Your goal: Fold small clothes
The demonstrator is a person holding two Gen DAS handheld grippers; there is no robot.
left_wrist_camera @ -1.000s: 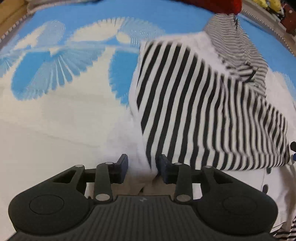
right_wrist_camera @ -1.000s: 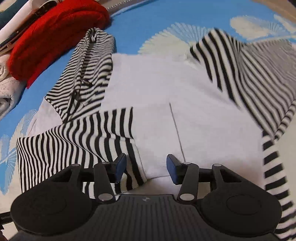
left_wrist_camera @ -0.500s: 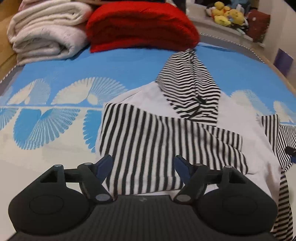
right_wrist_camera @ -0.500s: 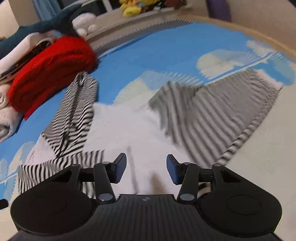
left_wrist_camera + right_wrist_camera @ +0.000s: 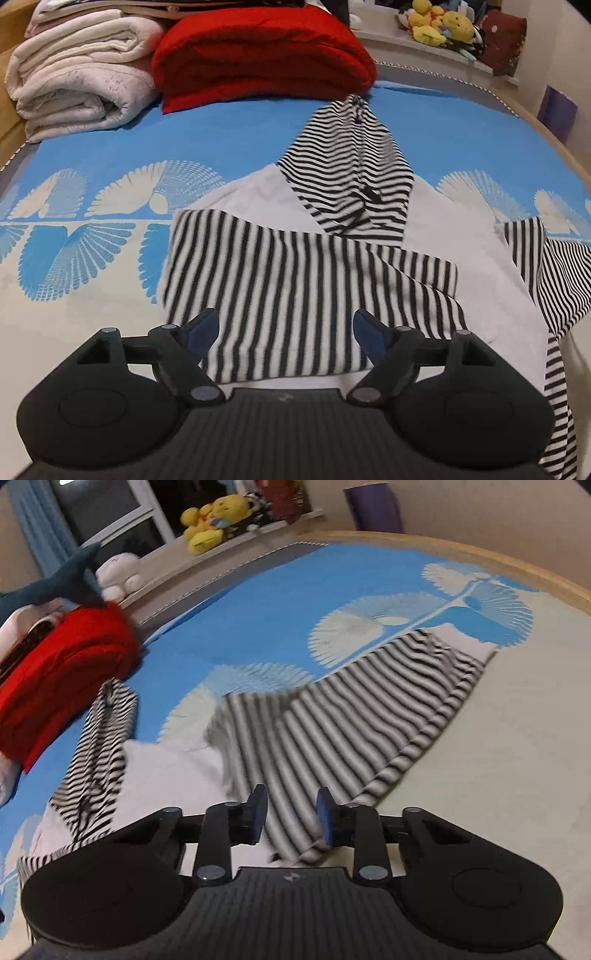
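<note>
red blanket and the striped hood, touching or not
Cannot tell: in the left wrist view the striped hood tip meets the red blanket edge, but no contact or gap shows plainly.

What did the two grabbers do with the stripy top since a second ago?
The left gripper let go of the folded striped sleeve and drew back, jaws opening. The right gripper slid to the other sleeve; its jaws are closing around it. The hood and red blanket stayed put.

Left tongs (image 5: pixel 284 328) opening, right tongs (image 5: pixel 291 810) closing
</note>
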